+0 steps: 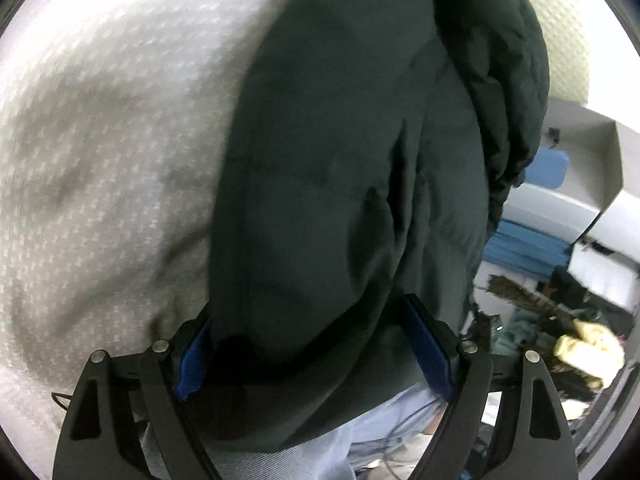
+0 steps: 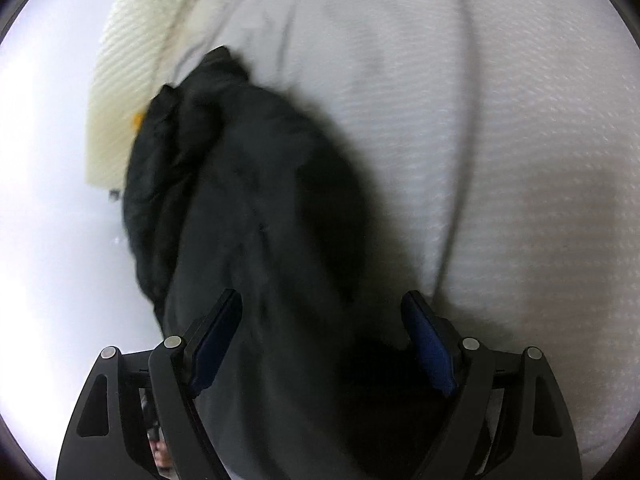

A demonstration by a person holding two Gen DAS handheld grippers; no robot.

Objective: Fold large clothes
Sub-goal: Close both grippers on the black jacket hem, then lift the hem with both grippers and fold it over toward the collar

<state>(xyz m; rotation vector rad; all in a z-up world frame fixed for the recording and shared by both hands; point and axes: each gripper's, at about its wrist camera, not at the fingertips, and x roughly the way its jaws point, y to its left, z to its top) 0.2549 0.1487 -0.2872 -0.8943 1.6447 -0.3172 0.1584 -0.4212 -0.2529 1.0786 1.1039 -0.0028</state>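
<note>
Dark jacket (image 1: 340, 184) lifted over the white bedding (image 1: 100, 140).
Your left gripper (image 1: 316, 344) and right gripper (image 2: 320, 336) stand spread, jacket bunched between; clamp before folding.

The dark jacket (image 1: 340, 184) is matt, soft quilted cloth, the bed cover (image 2: 500, 128) beneath it pale woven fabric with a fine raised pattern (blurred in places), and each claw, left (image 1: 316, 356) and right (image 2: 322, 344), is matt black plastic with blue pads and small metal pins.
</note>
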